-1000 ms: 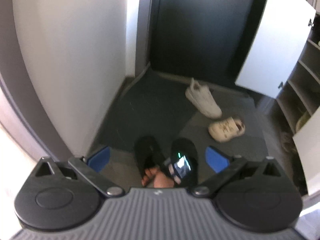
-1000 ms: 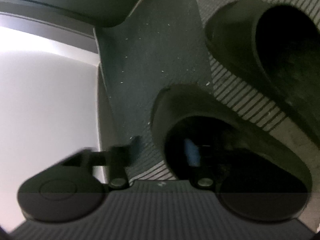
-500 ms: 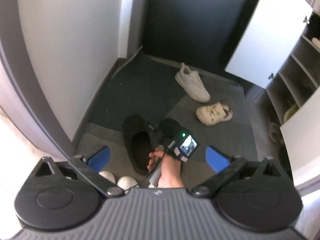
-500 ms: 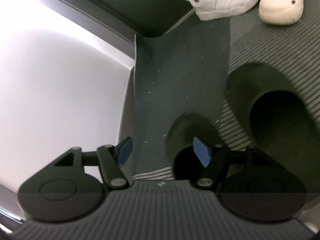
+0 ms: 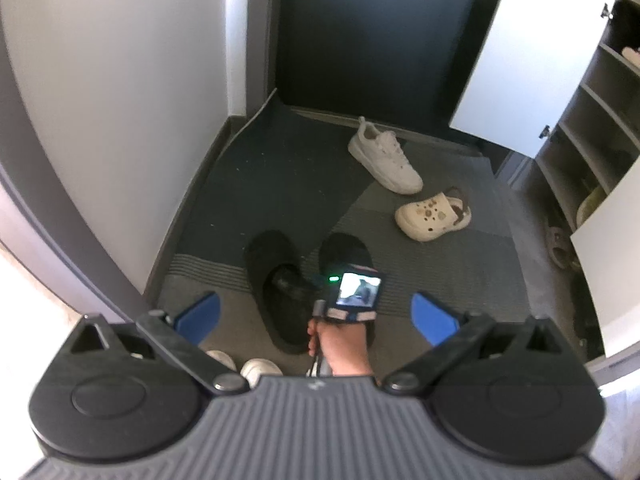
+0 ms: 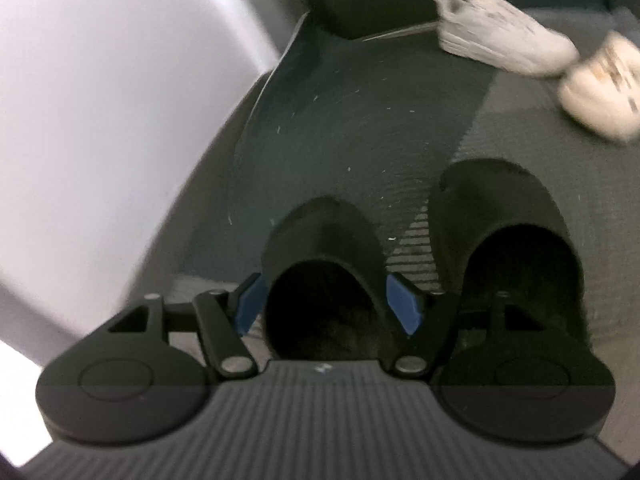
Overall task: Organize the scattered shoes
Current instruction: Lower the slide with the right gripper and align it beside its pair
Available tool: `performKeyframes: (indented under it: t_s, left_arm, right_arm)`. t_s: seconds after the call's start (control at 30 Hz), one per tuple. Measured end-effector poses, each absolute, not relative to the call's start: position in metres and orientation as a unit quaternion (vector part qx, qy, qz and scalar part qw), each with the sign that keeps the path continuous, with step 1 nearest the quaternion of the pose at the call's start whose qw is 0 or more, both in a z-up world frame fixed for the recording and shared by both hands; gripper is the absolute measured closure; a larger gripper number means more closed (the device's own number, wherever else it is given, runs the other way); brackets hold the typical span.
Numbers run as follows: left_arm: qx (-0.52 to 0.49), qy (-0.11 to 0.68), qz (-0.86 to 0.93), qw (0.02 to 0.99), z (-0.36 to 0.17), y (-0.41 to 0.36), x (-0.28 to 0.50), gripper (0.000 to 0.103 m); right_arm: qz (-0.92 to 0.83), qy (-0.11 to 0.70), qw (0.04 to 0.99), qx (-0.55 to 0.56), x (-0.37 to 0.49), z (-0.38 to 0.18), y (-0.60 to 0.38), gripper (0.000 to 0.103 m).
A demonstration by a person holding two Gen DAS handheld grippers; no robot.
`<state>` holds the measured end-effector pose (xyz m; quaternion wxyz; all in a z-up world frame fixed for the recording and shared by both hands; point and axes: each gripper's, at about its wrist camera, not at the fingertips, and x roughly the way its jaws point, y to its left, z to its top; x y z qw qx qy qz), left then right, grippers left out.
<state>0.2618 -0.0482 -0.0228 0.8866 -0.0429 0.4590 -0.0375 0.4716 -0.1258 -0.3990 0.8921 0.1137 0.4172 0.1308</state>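
While my right tongs (image 6: 324, 306) straddle the left black slipper (image 6: 320, 248), one blue pad at either flank, I cannot tell whether they press it. Its mate (image 6: 508, 232) lies just beside that slipper; the white sneaker (image 5: 384, 156) and cream clog (image 5: 432, 216) sit well beyond it on the mat (image 5: 440, 276). My left tongs (image 5: 316, 316) hang wide open, empty, above it.

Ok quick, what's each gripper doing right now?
Left gripper: open, holding nothing.
Right gripper: seemingly closed on the left black slipper.
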Motion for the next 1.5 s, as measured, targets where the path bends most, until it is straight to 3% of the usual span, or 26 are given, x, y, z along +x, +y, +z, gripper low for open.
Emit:
performKeyframes:
  t_s: [0.13, 0.43, 0.53, 0.57, 0.77, 0.93, 1.13, 1.27, 1.4, 1.5]
  left_arm:
    - [-0.039, 0.467, -0.043, 0.883, -0.03, -0.049, 0.265, 0.0]
    - [-0.047, 0.47, -0.042, 0.881, -0.032, -0.043, 0.264, 0.0]
    - [-0.049, 0.47, -0.045, 0.88, -0.031, -0.045, 0.262, 0.0]
    - [-0.048, 0.469, -0.047, 0.881, -0.03, -0.046, 0.262, 0.0]
    - [-0.044, 0.462, -0.047, 0.885, -0.028, -0.05, 0.257, 0.0]
    - [-0.039, 0.453, -0.039, 0.89, -0.026, -0.056, 0.254, 0.0]
    - [-0.028, 0.451, -0.047, 0.891, -0.026, -0.067, 0.248, 0.0]
    - [-0.014, 0.439, -0.051, 0.897, -0.024, -0.071, 0.244, 0.0]
    - [-0.004, 0.432, -0.058, 0.9, -0.022, -0.071, 0.244, 0.0]
    - [0.001, 0.435, -0.061, 0.898, -0.023, -0.076, 0.242, 0.0]
  right_arm:
    - [0.124, 0.429, 0.895, 0.019, 0.477, -0.409, -0.106, 0.034]
    - [0.095, 0.434, 0.896, 0.026, 0.493, -0.424, -0.088, 0.055]
    - [0.064, 0.441, 0.893, 0.061, 0.497, -0.425, -0.093, 0.074]
    - [0.04, 0.444, 0.891, 0.088, 0.498, -0.424, -0.099, 0.087]
    - [-0.043, 0.44, 0.861, 0.25, 0.487, -0.425, -0.133, 0.088]
    - [-0.077, 0.435, 0.847, 0.297, 0.47, -0.428, -0.142, 0.089]
    - [-0.062, 0.44, 0.853, 0.273, 0.456, -0.418, -0.135, 0.083]
    - [-0.028, 0.413, 0.858, 0.304, 0.44, -0.414, -0.151, 0.065]
    - [-0.004, 0.355, 0.867, 0.349, 0.422, -0.403, -0.177, 0.038]
    - [-0.018, 0.343, 0.865, 0.365, 0.423, -0.403, -0.197, 0.033]
